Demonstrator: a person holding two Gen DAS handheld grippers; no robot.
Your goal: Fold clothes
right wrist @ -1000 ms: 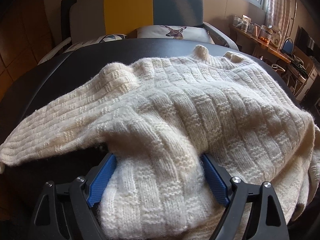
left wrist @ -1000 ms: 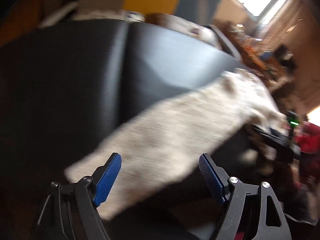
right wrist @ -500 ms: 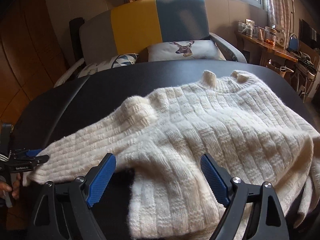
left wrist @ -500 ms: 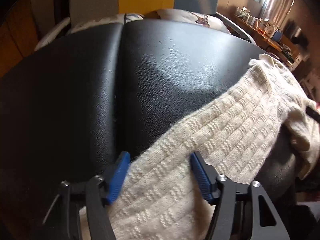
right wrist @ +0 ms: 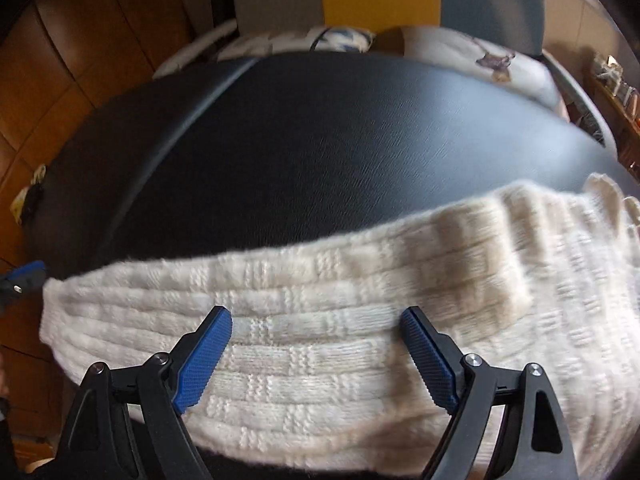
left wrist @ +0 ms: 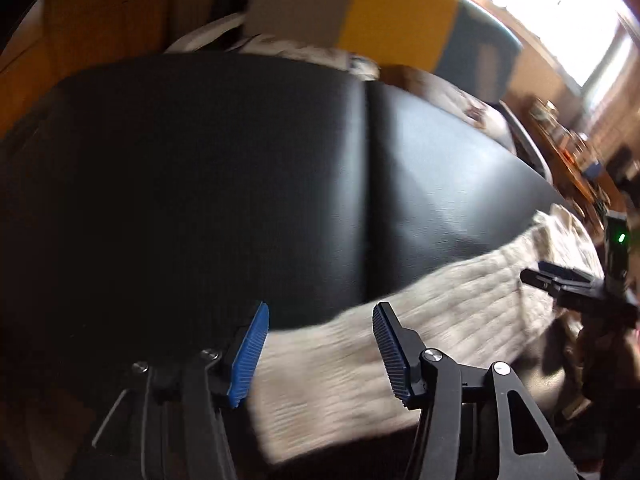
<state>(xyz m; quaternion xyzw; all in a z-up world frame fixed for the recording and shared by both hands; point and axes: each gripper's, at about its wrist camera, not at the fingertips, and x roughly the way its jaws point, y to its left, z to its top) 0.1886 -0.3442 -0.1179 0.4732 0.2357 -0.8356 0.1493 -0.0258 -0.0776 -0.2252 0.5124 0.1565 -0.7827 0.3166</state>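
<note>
The sweater [right wrist: 360, 344] is lying stretched along the near edge of the black desk [right wrist: 340, 152], its cuff end now sitting between the spread blue pads of your left tool [left wrist: 320, 354], which is gripping nothing. Your right tool [right wrist: 316, 356] is also gaping wide over the knit, having let go of the bunched fold it was straddling a second ago. The sleeve is lying flatter than before.
</note>
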